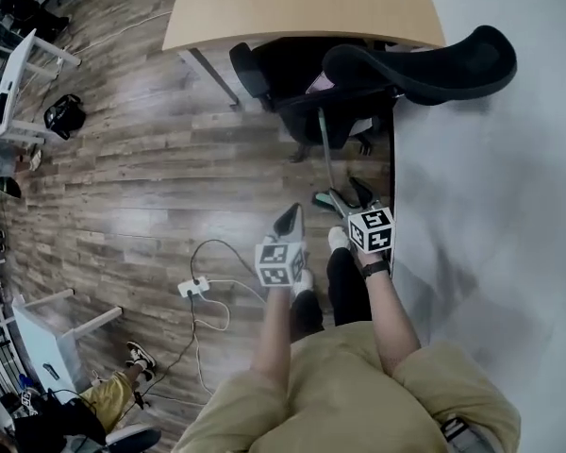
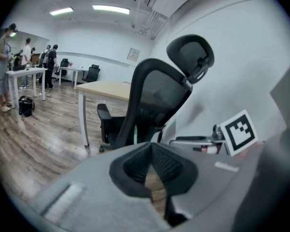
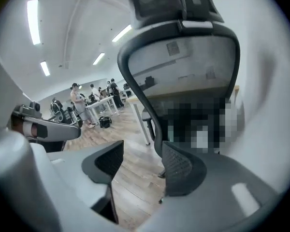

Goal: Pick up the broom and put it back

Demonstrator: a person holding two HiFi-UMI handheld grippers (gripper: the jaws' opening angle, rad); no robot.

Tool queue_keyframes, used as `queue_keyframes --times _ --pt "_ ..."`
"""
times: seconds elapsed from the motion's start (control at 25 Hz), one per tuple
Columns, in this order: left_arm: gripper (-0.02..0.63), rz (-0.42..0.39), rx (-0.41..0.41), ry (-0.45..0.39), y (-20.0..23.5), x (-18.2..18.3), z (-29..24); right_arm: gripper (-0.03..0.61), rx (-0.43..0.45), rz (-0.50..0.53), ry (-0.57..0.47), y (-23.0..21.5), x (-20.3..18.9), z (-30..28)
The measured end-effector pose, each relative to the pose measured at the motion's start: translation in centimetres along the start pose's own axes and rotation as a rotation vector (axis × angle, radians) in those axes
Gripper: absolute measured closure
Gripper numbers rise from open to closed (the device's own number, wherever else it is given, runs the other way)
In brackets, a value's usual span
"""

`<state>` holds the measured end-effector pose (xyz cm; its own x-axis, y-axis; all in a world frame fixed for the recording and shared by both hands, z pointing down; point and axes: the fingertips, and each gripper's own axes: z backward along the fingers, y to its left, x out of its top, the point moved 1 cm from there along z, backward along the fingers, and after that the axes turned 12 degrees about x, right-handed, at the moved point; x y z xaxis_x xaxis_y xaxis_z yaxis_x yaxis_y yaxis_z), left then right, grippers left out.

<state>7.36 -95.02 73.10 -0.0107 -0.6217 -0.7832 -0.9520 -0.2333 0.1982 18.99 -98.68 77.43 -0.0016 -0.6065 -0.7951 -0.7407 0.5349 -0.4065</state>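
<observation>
A slim grey-handled broom with a green head (image 1: 326, 159) was seen propped at the edge of the wood-plank floor (image 1: 151, 177), where it meets the white wall (image 1: 491, 215). It stood just beside the black mesh office chair (image 1: 424, 64), near the corner of the pale wooden desk (image 1: 292, 8). The right gripper (image 3: 142, 170) was held close to the broom's lower end, its jaws spread, with only bare floor showing between the pads. The jaws of the left gripper (image 2: 152, 166) were pressed together on nothing, and it was kept further from the wall. Nothing was carried by either gripper. The broom was judged already put back in its place against the wall, so little of the task, if anything, seemed left to be done.
</observation>
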Motion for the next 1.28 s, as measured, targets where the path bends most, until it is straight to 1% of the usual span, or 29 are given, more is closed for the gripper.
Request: queue_keyframes --times 0.08,0.16,0.24,0.36,0.44,0.52,0.68,0.76,0.96,1.12,1.28 --pt "0.614 -0.011 -0.022 -0.03 -1.3 1.9 3.3 0.331 -0.016 0.03 -0.038 3.4 2.6 3.0" --pt "0.614 -0.029 -0.046 -0.084 -2.4 4.4 4.9 0.362 -0.047 0.095 -0.078 5.2 5.9 5.2" --pt "0.614 -0.029 -0.061 -0.153 -3.2 7.1 6.5 0.457 -0.077 0.159 -0.121 7.0 9.0 7.2" --pt "0.614 -0.015 -0.085 -0.25 -3.8 10.1 10.1 0.572 -0.095 0.238 -0.187 11.0 12.6 10.6" --pt "0.614 -0.03 -0.113 -0.299 -4.2 11.8 12.6 0.572 -0.11 0.28 -0.205 13.6 14.3 12.7" --pt "0.614 -0.054 -0.138 -0.33 -4.4 13.4 14.6 0.572 -0.127 0.311 -0.225 15.8 16.0 14.2" --pt "0.614 -0.111 -0.152 -0.404 -4.3 16.2 18.4 0.572 -0.149 0.336 -0.271 19.2 18.3 16.3" --pt "0.614 -0.141 -0.161 -0.442 -4.5 17.6 20.0 0.572 -0.152 0.354 -0.304 20.6 19.4 17.3" --pt "0.614 -0.173 -0.208 -0.512 -5.3 20.3 23.6 0.572 -0.196 0.445 -0.406 24.0 22.5 19.8" --pt "0.614 -0.2 -0.21 -0.543 -5.5 20.5 25.8 0.572 -0.198 0.438 -0.45 25.7 22.7 21.1" --pt "0.614 -0.194 -0.234 -0.54 -5.5 19.1 27.9 0.572 -0.194 0.438 -0.458 27.7 21.8 22.2"
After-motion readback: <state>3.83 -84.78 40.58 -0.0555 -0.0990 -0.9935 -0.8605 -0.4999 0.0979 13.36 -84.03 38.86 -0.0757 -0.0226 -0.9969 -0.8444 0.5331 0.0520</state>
